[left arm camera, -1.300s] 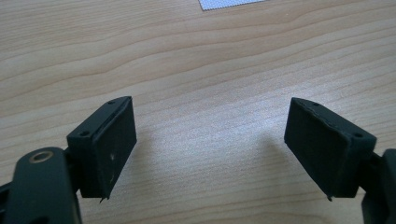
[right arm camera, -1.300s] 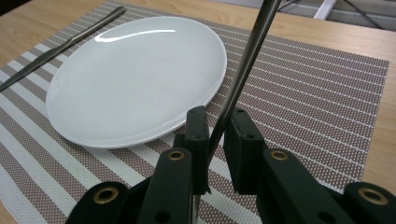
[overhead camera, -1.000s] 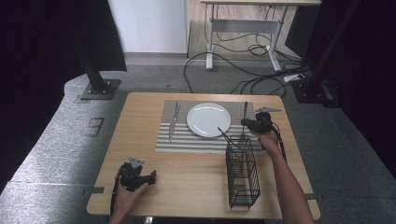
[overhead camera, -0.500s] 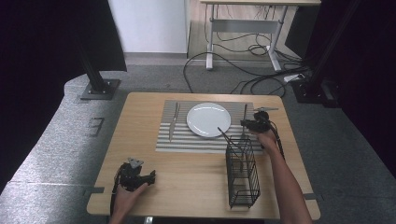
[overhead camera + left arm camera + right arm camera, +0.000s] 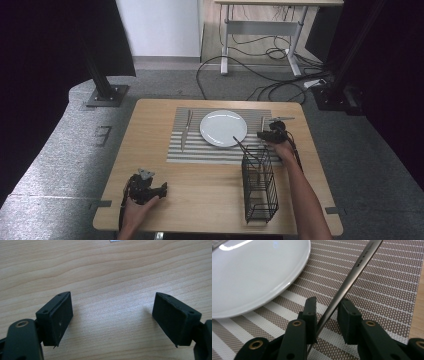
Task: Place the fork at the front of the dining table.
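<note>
My right gripper [image 5: 265, 134] [image 5: 327, 305] is low over the striped placemat [image 5: 220, 149] [image 5: 387, 280], just right of the white plate [image 5: 223, 127] [image 5: 249, 272]. A steel utensil handle [image 5: 352, 277] lies slanted between its jaws, close against the left pad with a gap to the right pad. The jaws have just been opening and stand open around it. My left gripper [image 5: 159, 190] [image 5: 112, 312] rests near the table's front left, open over bare wood with nothing between its pads.
A black wire basket [image 5: 260, 182] stands on the table in front of the right hand, with a thin utensil [image 5: 240, 145] sticking out of it toward the plate. Another steel utensil [image 5: 185, 130] lies on the mat left of the plate. Cables cross the floor behind.
The right hand has sunk slightly toward the placemat. The left hand has not moved.
</note>
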Motion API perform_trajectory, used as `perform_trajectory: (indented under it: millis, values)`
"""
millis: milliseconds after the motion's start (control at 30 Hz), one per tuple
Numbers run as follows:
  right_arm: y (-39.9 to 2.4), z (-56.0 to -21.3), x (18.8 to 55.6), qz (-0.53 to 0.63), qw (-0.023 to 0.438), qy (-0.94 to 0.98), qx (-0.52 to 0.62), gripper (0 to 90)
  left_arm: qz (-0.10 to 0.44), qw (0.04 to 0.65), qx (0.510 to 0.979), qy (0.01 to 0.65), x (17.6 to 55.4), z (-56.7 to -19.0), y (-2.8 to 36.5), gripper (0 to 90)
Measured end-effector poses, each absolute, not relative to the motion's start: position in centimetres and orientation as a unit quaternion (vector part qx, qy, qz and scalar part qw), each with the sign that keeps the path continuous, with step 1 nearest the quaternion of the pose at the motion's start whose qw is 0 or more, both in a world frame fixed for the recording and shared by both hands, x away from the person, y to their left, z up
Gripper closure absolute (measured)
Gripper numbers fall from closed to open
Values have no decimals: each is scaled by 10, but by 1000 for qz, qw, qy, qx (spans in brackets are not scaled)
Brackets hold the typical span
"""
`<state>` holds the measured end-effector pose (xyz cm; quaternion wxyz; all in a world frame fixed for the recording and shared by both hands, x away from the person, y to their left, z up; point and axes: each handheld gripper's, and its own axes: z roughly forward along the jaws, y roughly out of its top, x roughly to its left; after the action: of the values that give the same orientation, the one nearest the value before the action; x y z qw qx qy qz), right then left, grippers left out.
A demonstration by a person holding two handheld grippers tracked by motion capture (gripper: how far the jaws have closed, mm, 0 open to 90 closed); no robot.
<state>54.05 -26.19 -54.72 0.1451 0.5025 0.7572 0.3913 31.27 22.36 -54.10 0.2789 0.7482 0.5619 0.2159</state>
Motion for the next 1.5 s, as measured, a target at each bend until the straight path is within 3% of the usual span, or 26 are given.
perform_trajectory:
  millis: [200, 633, 1100, 1333, 1500]
  values:
    - [-261, -547, 539, 383, 154, 764, 496, 624, 216, 279, 749, 561, 313, -541, 224, 169]
    - [-263, -543, 536, 376, 157, 765, 499, 633, 216, 279, 750, 560, 313, -541, 223, 169]
    - [-254, -545, 535, 357, 171, 768, 503, 785, 216, 279, 748, 562, 314, -541, 225, 169]
    - [-256, -546, 536, 364, 168, 760, 512, 779, 216, 278, 747, 564, 314, -542, 226, 168]
    - [-263, -542, 534, 387, 157, 749, 514, 702, 215, 278, 749, 562, 315, -542, 224, 168]
